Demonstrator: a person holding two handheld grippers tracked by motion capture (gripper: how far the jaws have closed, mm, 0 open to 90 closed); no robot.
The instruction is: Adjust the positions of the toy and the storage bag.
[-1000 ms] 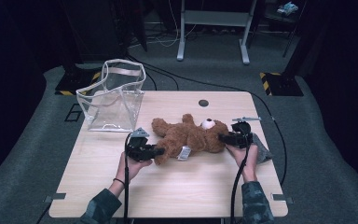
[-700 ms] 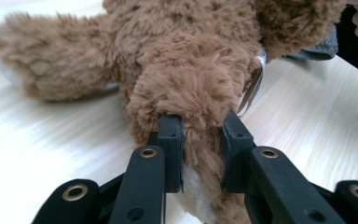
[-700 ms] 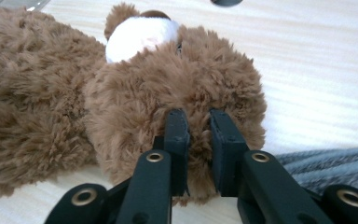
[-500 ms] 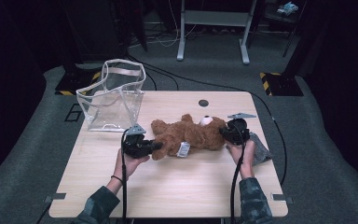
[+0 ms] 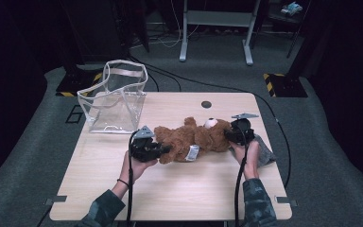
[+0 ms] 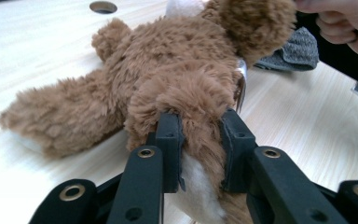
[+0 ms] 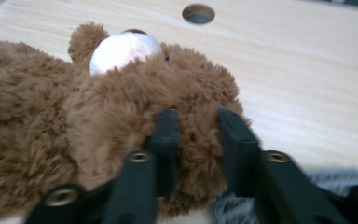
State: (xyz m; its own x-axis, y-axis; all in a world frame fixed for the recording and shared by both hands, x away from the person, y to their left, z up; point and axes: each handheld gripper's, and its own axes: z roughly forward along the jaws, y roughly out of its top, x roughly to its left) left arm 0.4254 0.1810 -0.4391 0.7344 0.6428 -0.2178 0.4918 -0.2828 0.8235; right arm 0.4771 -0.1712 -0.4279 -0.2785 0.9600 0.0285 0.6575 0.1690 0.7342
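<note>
A brown teddy bear (image 5: 194, 139) lies on its back across the wooden table (image 5: 170, 189), head toward the right. My left gripper (image 5: 165, 150) is shut on one of its legs; in the left gripper view the pads squeeze the fur of the bear (image 6: 168, 70) at my left gripper (image 6: 200, 135), whose jaws have just been opening slightly. My right gripper (image 5: 228, 135) grips the head; its jaws have just been opening, with the bear (image 7: 98, 116) still bunched between them at my right gripper (image 7: 198, 126).
A clear plastic bag (image 5: 116, 97) stands open at the table's far left corner. A grey cloth (image 5: 263, 149) lies under the right hand near the right edge. A round hole (image 5: 206, 104) sits in the tabletop behind the bear.
</note>
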